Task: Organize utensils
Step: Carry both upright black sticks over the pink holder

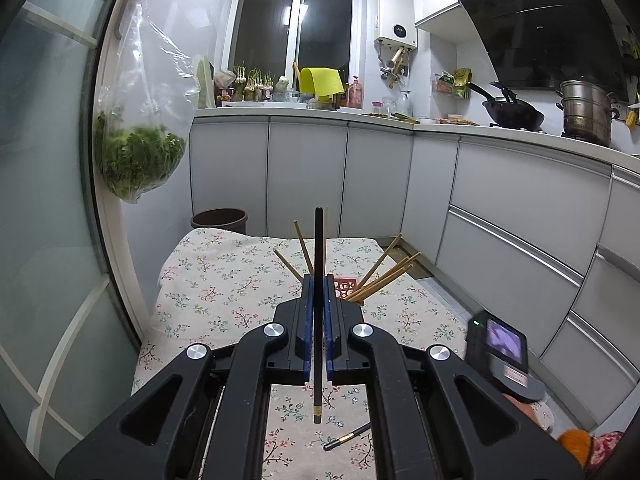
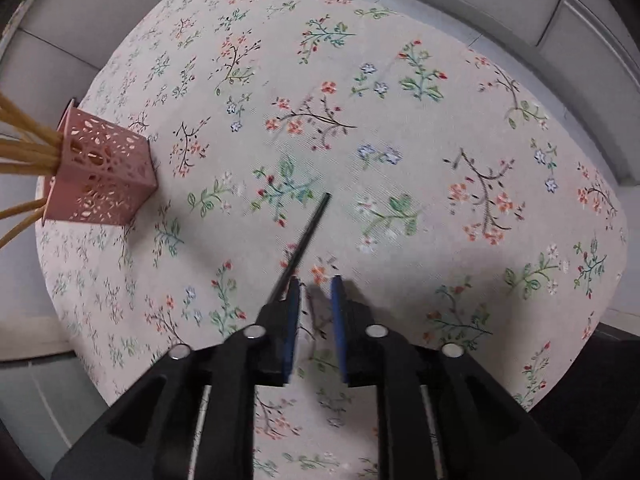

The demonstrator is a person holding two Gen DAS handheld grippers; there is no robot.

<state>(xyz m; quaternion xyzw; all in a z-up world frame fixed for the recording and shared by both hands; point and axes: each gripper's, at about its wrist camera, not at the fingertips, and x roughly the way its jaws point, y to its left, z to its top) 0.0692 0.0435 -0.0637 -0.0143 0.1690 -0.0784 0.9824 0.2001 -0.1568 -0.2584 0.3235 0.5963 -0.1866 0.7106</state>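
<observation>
The pink holder [image 2: 102,172] sits near the left edge of the table [image 2: 400,128] in the right wrist view, a square cut-out box with a bunch of bamboo chopsticks [image 2: 24,148] fanning out of its mouth. From the left wrist view the same holder [image 1: 347,286] peeks out just behind the fingers, with the bamboo sticks [image 1: 386,272] splaying off to both sides.

Left gripper [image 1: 319,280] is pinching a black chopstick [image 1: 318,280] upright between its blue pads [image 1: 307,328], jaws pressed in tight on it. The stick pokes up above the fingers and hangs down below them, gold-banded end hovering over the cloth. It's lined up in front of the holder, not in it.

Right gripper [image 2: 316,284] has its jaws spread apart with bare cloth showing between the pads [image 2: 294,320]. A second black chopstick [image 2: 304,240] lies on the table, running diagonally from just beside the left pad out toward the middle. Can't tell if the pad is actually touching it, the frame's a bit blurry. The left camera catches that second stick [image 1: 347,436] low down, flat on the cloth.

Room-wise: the table is mostly open floral cloth, with the holder off by one edge. Cabinets [image 1: 520,208] run along the right side, a glass door [image 1: 48,160] with a bag of greens [image 1: 136,156] on the left, and a brown bin [image 1: 219,219] past the far edge.
</observation>
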